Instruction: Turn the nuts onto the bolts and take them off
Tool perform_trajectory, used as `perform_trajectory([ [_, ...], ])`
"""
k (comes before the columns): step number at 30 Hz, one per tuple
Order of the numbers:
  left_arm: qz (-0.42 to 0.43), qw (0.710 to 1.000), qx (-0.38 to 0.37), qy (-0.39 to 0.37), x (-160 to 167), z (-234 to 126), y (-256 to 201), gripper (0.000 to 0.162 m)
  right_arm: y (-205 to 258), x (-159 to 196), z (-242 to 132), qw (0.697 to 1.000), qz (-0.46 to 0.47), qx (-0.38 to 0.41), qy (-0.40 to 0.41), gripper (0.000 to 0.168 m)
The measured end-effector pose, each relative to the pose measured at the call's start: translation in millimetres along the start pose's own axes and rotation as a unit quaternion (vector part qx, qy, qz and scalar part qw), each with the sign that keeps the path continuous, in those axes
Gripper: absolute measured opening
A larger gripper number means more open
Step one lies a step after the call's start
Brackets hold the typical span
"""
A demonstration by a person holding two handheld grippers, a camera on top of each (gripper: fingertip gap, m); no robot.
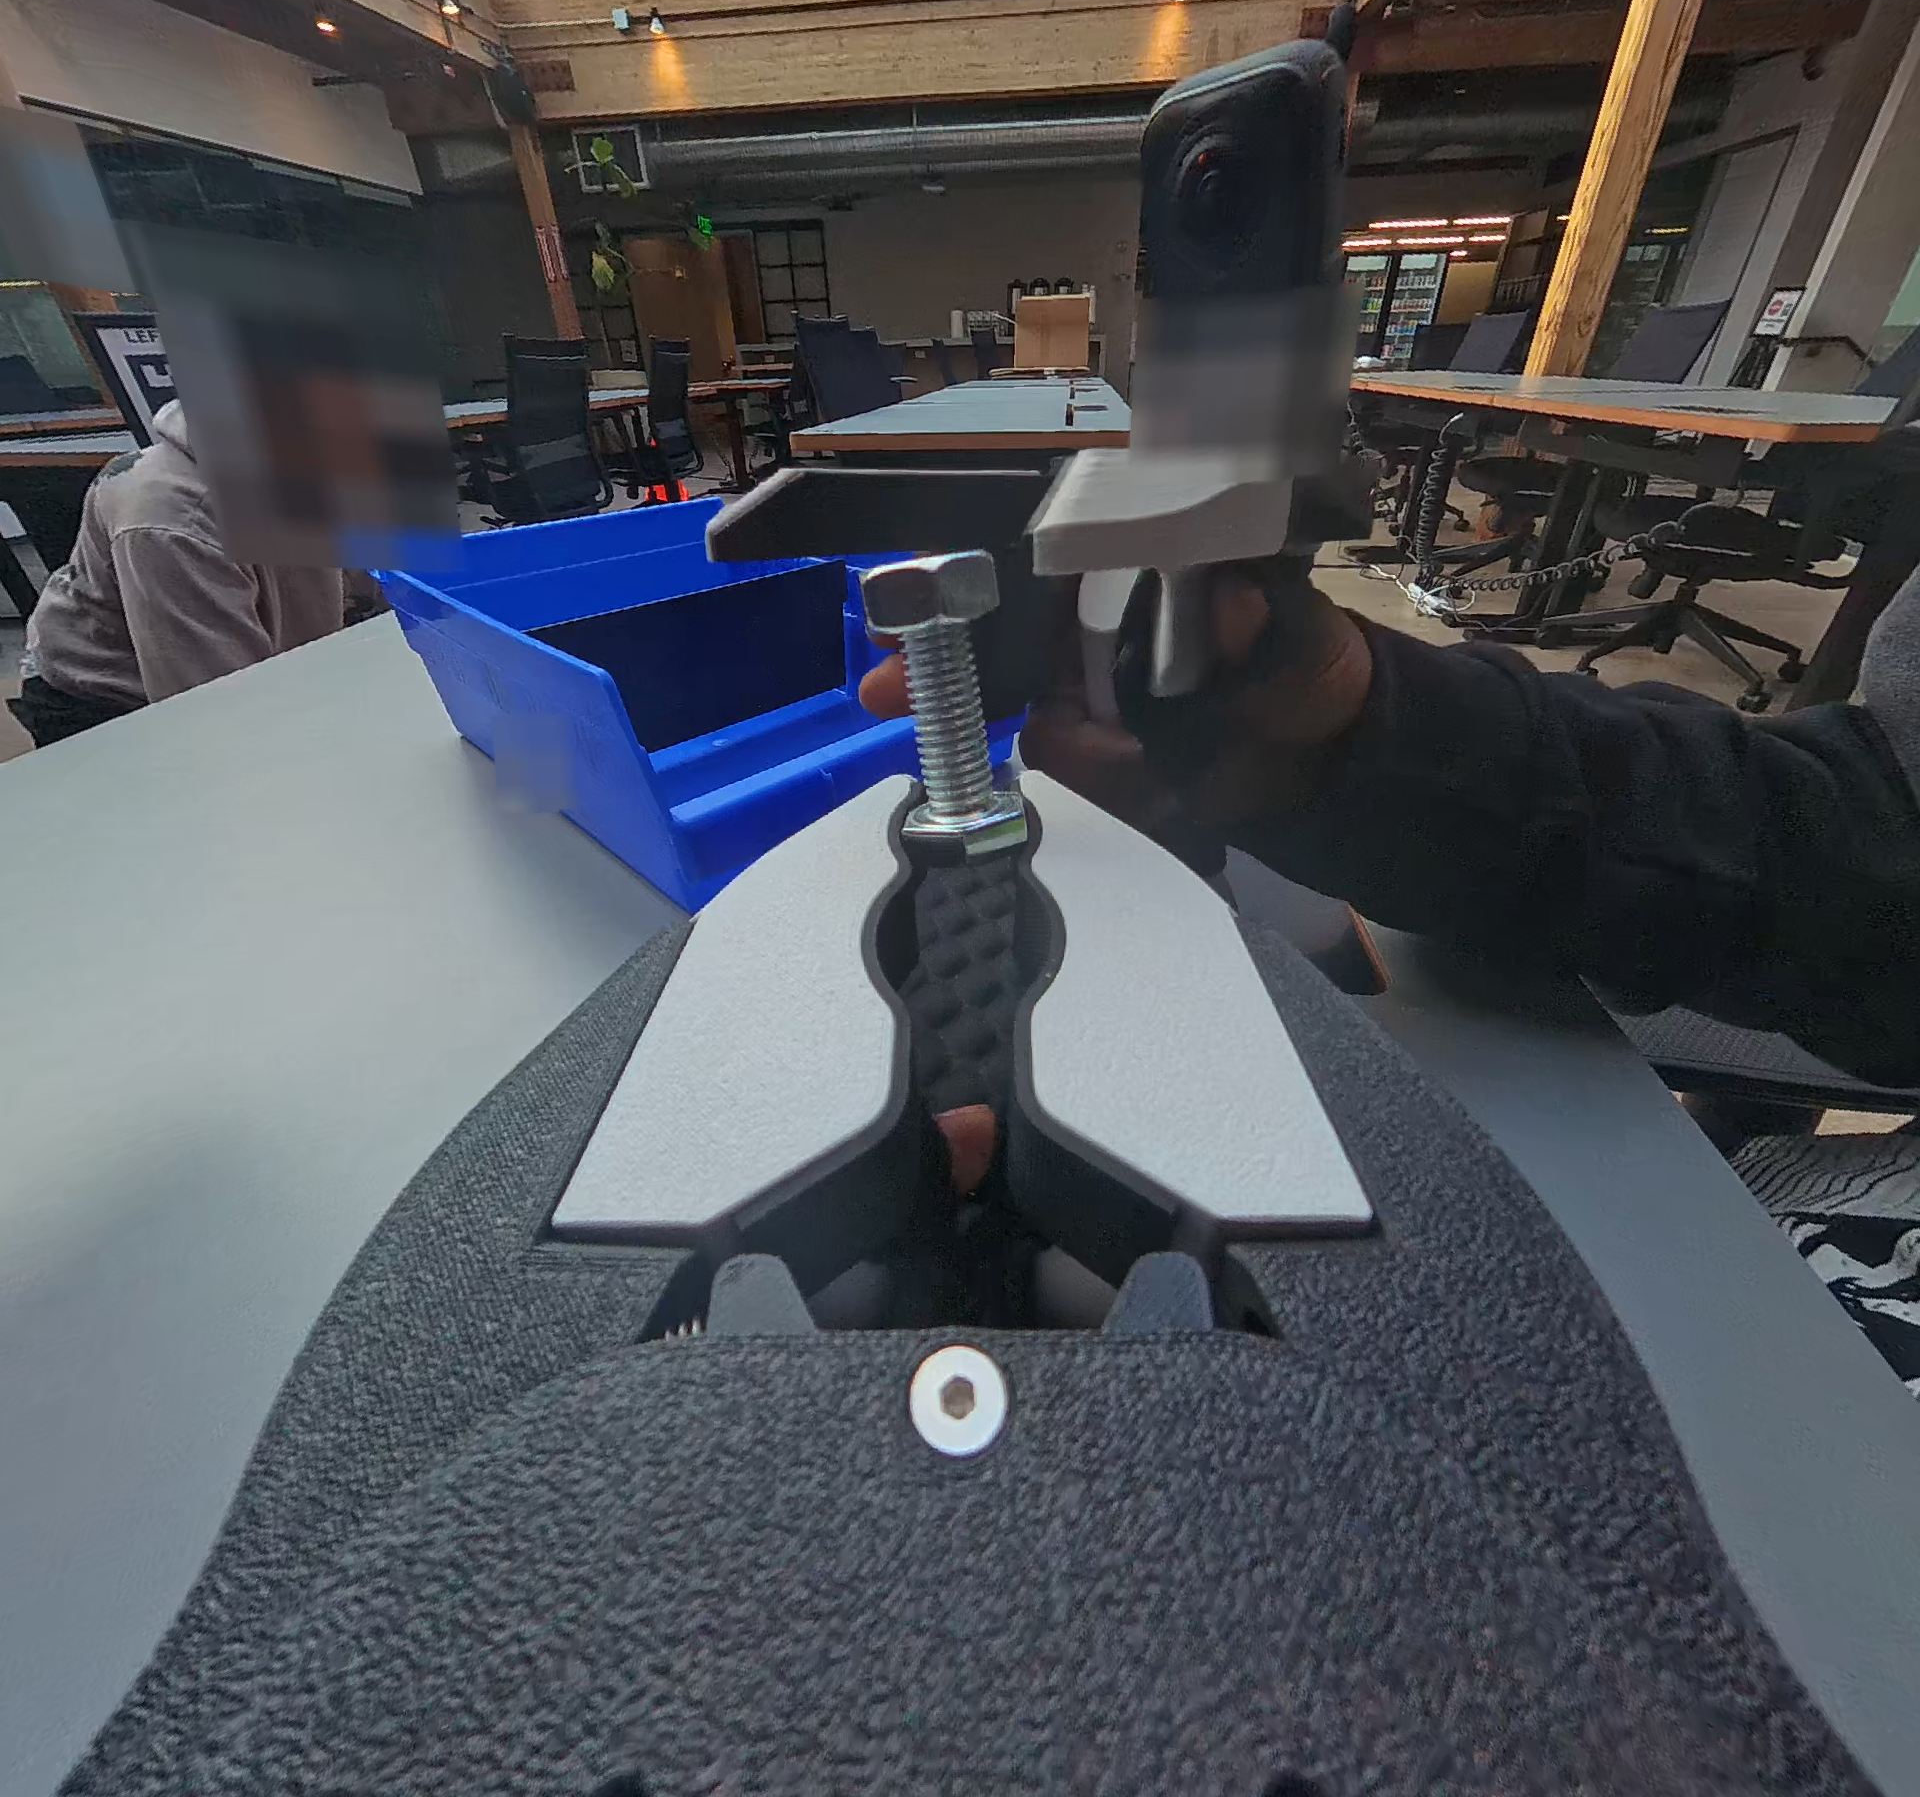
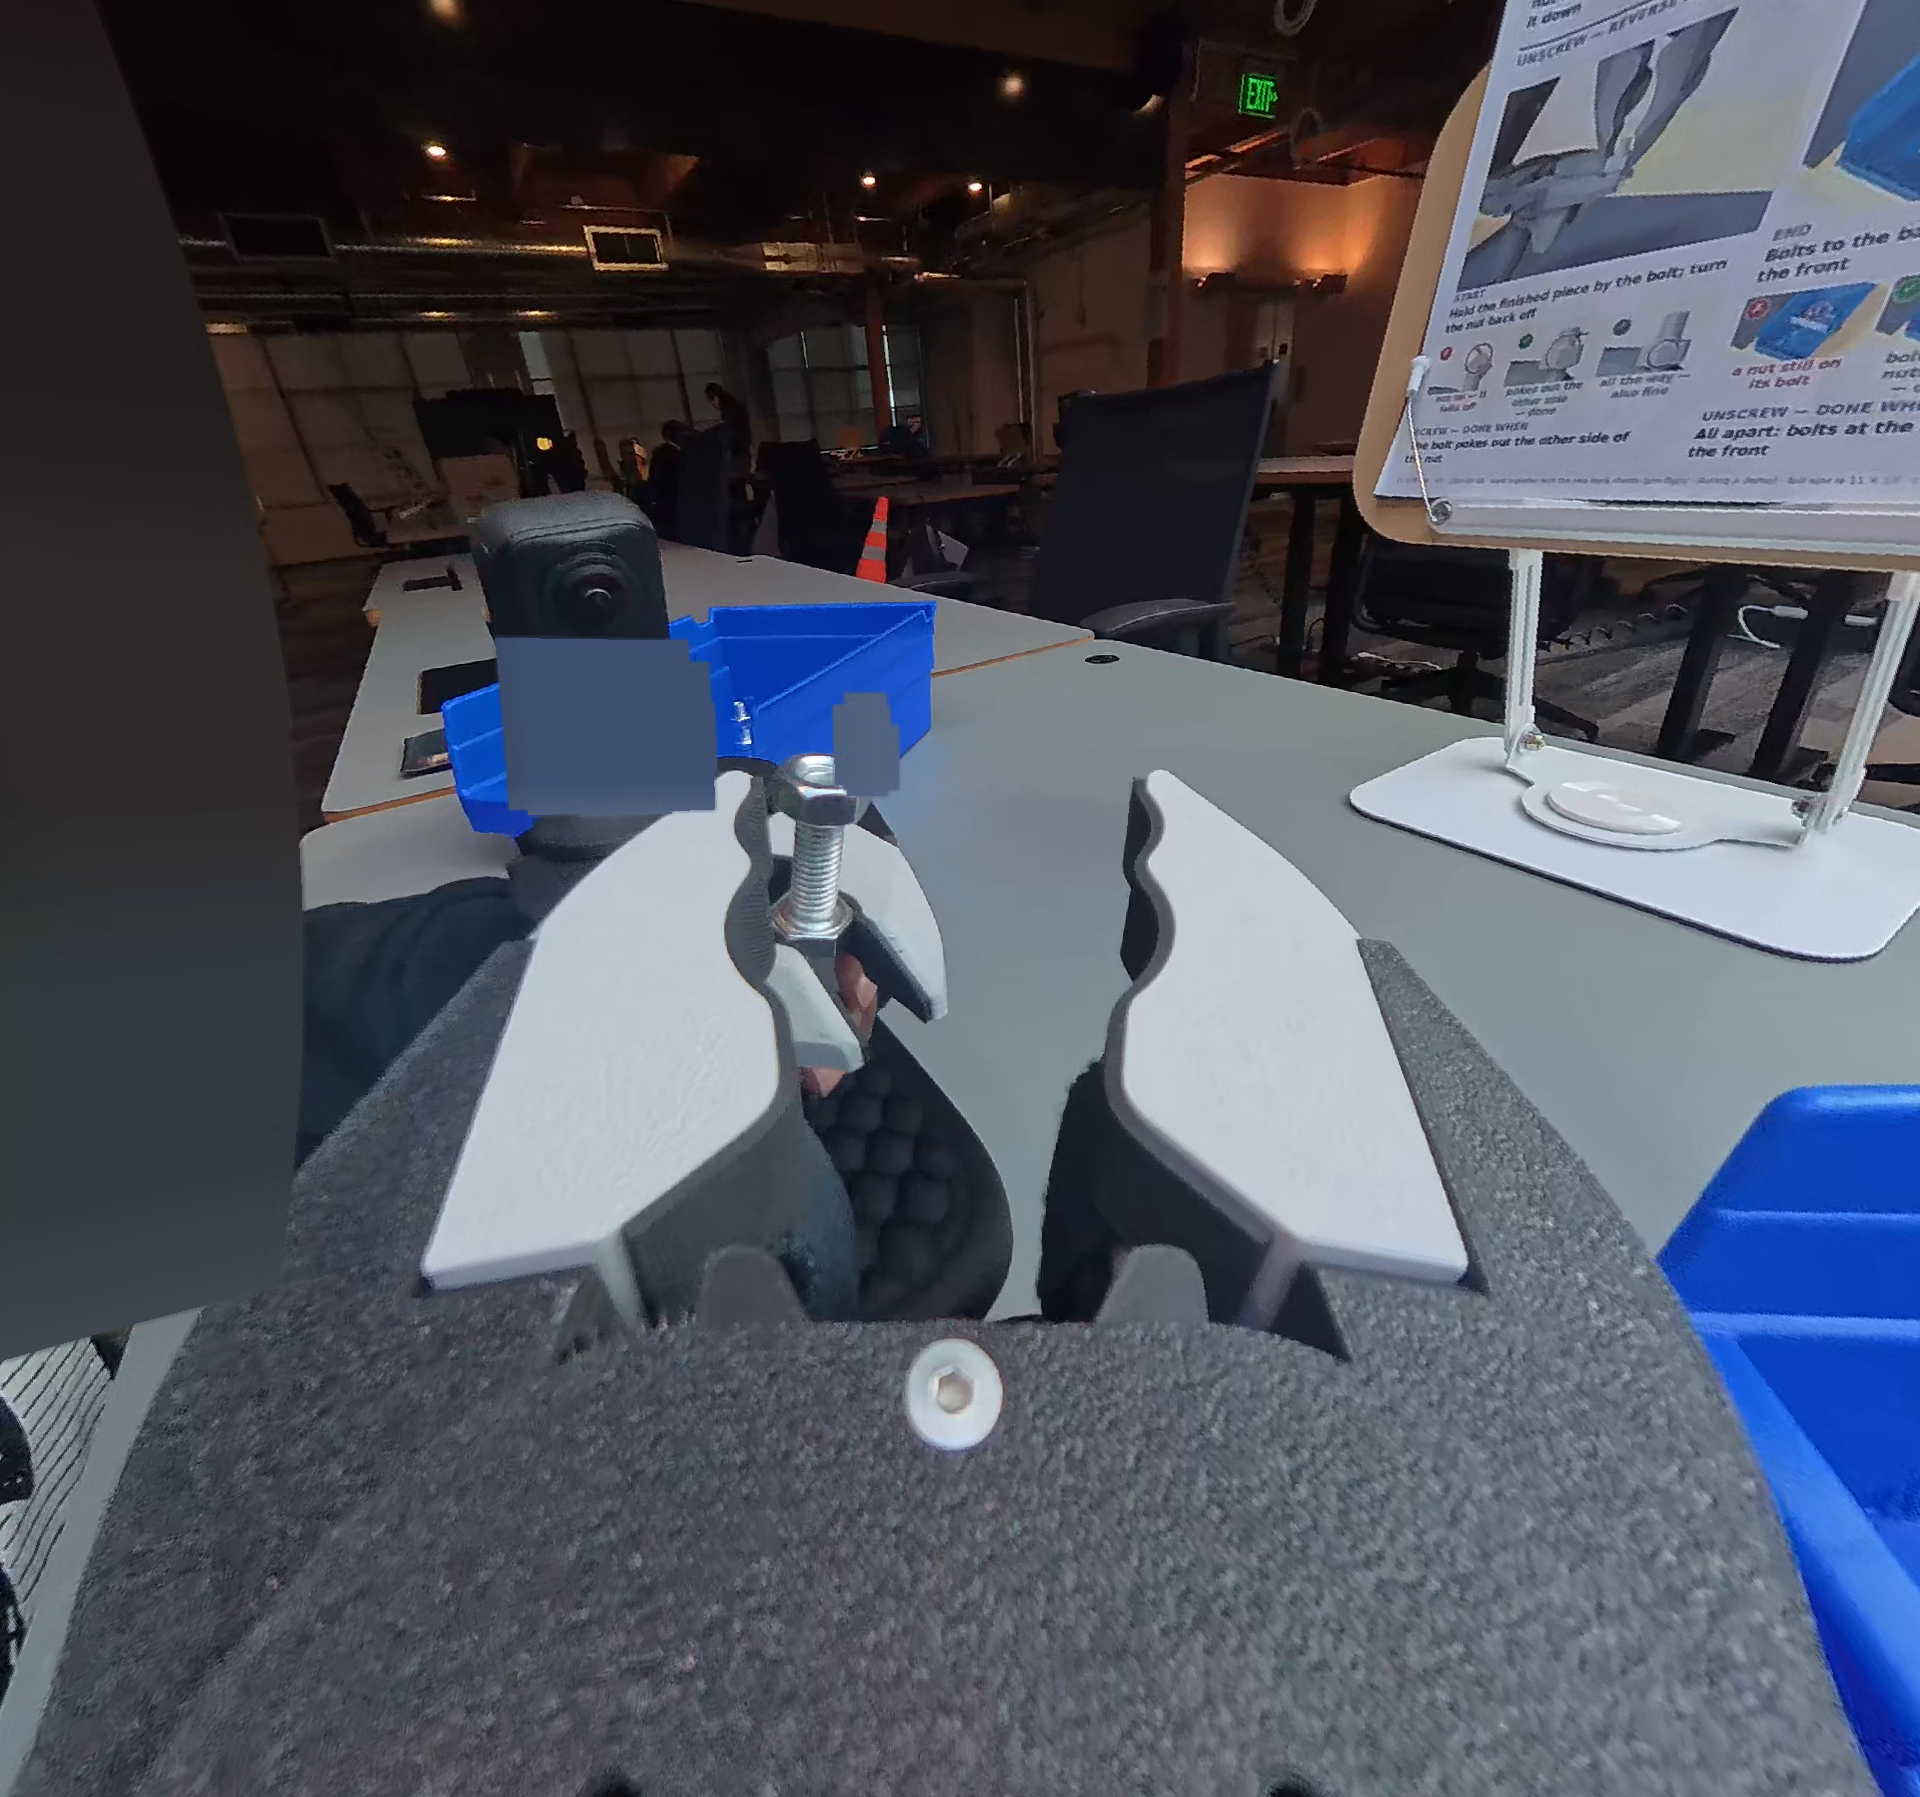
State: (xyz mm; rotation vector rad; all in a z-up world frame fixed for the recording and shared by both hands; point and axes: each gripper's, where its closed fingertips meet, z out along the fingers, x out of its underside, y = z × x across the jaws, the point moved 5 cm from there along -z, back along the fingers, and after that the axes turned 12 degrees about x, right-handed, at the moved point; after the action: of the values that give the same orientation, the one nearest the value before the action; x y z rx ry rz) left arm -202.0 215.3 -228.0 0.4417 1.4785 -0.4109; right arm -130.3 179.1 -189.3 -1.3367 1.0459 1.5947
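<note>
A steel bolt (image 1: 940, 698) stands upright, head up, with a steel nut (image 1: 971, 831) on the low end of its thread. My left gripper (image 1: 961, 812) is shut on the nut and holds both above the grey table (image 1: 260, 916). My right gripper (image 1: 997, 526) is held by a hand just above and behind the bolt head. In the right wrist view my right gripper (image 2: 945, 802) is open and empty. The bolt (image 2: 817, 854) and nut (image 2: 816, 921) stand between its fingers, close to the left one and not touching that I can see.
A blue bin (image 1: 582, 667) sits on the table behind the bolt; it also shows in the right wrist view (image 2: 831, 667). A second blue bin (image 2: 1818, 1332) is at the near right. An instruction board on a white stand (image 2: 1621, 854) stands at the right. A person in a grey hoodie (image 1: 104, 584) sits at far left. Some 5 cm of space lies between my two pairs of fingers.
</note>
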Motion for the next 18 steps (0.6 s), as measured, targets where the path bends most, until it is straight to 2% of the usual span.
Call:
perform_trajectory([
  [10,0.002,1.0,0.0,0.003,0.5,0.6,-0.3,0.014,14.0,6.2,27.1,1.0,-0.006,-0.017,0.02,0.068],
  [18,0.001,1.0,0.0,-0.002,-0.3,-0.2,0.2,0.014,5.7,4.2,16.0,1.0,-0.006,-0.001,0.018,0.066],
])
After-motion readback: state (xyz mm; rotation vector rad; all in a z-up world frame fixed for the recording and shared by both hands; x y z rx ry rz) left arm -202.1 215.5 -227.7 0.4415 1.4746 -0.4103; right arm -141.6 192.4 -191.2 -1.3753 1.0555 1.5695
